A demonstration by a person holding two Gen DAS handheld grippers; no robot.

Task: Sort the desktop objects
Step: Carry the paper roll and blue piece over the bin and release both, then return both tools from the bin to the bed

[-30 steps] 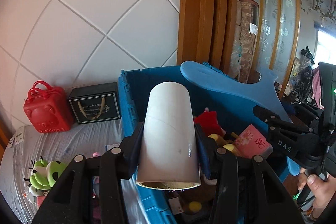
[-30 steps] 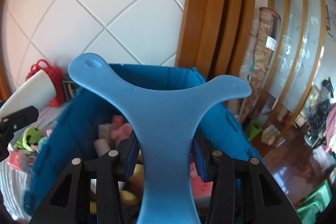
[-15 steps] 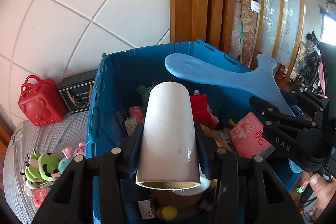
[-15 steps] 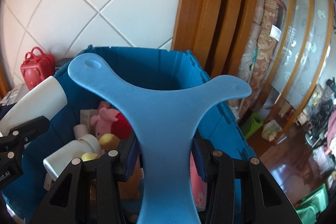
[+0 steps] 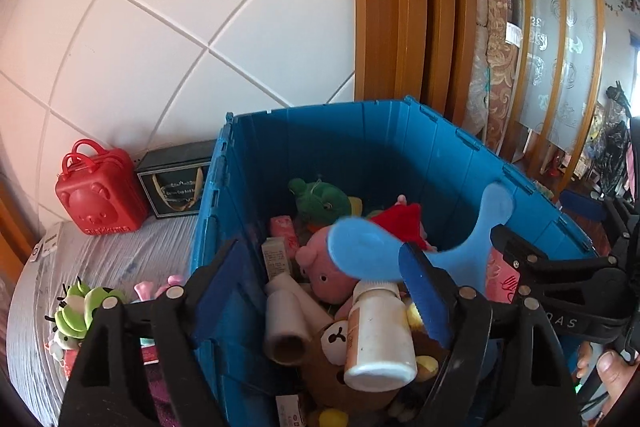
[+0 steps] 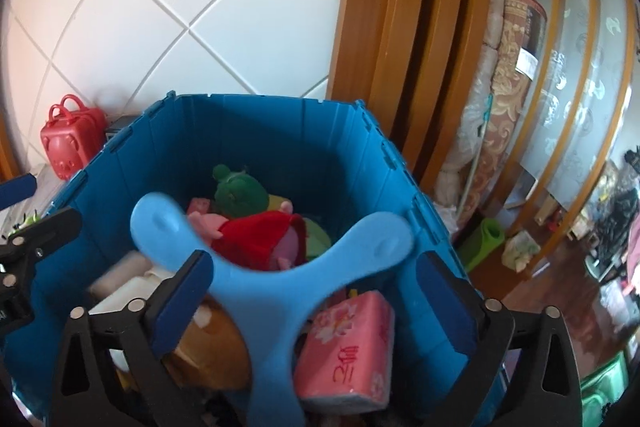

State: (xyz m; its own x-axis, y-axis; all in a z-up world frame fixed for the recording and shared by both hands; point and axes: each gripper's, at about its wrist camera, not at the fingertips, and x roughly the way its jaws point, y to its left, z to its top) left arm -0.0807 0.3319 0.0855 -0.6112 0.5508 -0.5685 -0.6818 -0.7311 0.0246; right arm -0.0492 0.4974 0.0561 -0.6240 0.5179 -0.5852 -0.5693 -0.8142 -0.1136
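Fingers of the left gripper [image 5: 320,287] stand wide apart over the blue crate [image 5: 400,139], with nothing between them. The white tube [image 5: 286,323] lies inside the crate among the toys, below and between the two fingers, beside a white bottle [image 5: 378,337] and a pink pig plush [image 5: 324,267].

The right gripper [image 6: 308,299] is also spread wide above the same crate. The blue Y-shaped piece [image 6: 272,291] sits between its fingers, stem toward the camera and two arms fanning out over the toys; it is motion-blurred, and whether either pad touches it cannot be told, though gaps seem to show on both sides. A pink tissue pack [image 6: 348,347] lies just right of the stem.
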